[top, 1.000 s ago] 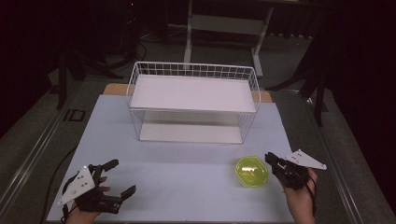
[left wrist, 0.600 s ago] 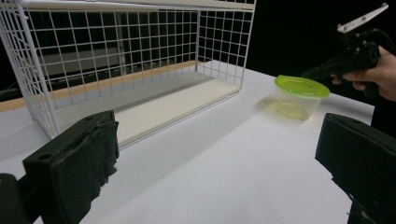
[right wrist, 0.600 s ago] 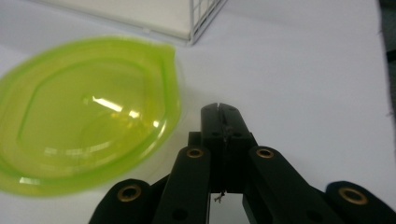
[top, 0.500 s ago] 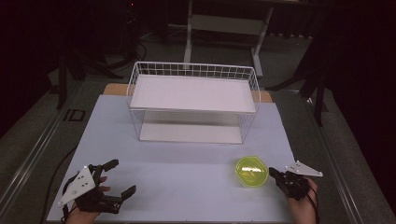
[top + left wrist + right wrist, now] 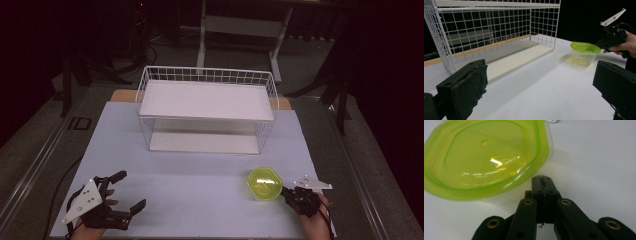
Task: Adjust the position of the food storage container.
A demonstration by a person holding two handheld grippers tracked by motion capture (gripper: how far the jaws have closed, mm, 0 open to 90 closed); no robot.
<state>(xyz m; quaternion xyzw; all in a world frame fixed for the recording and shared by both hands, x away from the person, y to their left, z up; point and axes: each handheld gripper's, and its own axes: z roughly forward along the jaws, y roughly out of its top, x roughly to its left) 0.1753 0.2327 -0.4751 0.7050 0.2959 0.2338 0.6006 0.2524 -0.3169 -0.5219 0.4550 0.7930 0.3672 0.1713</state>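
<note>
we have the lidded green container (image 5: 264, 183) standing on the white table (image 5: 200, 180) in front of the wire shelf rack (image 5: 207, 107), toward the rack's right end. our right gripper (image 5: 289, 192) sits just beside it on its right, tips aimed at its clear wall below the lid rim; its jaws are pressed together with nothing between them. our left gripper (image 5: 122, 192) rests well apart at the near left corner, jaws spread wide and empty. the container lies ahead and to the left of the right gripper, so we judge that hand nearer; it looks roundish, without a clear long axis.
</note>
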